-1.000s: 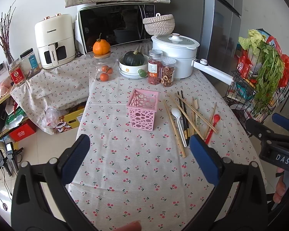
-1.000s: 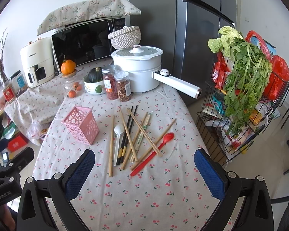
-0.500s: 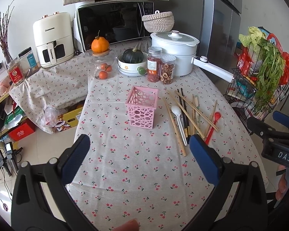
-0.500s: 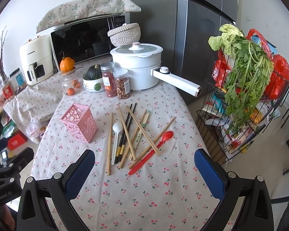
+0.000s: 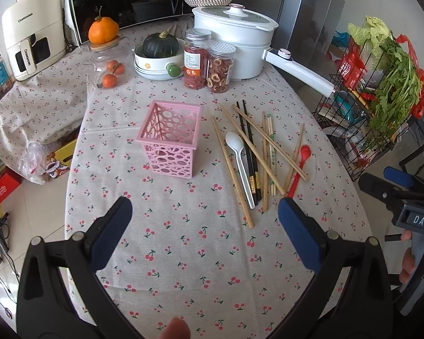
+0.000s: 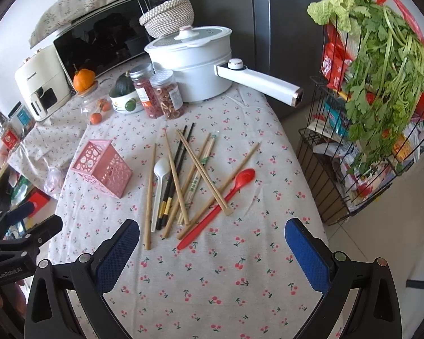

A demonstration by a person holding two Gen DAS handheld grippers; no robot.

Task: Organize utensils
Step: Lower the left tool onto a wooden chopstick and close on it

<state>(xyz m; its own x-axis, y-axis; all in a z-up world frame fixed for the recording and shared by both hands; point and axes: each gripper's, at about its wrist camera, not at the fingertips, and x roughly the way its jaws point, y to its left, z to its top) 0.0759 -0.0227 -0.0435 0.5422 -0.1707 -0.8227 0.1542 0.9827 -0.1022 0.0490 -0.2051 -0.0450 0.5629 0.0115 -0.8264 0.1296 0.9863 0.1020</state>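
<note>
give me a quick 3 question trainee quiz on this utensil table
1. True or false: the pink perforated plastic basket already holds chopsticks.
2. Which spoon lies nearer the basket: A) white plastic spoon B) red plastic spoon?
3. Fill in: both the left claw and right claw are ____ and hold nothing.

Key: 1 false, it is empty. 2 A. 3 open.

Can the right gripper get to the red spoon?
Probably yes. The right gripper is open, and the red spoon lies just ahead on the tablecloth, though a wooden chopstick crosses its handle.
</note>
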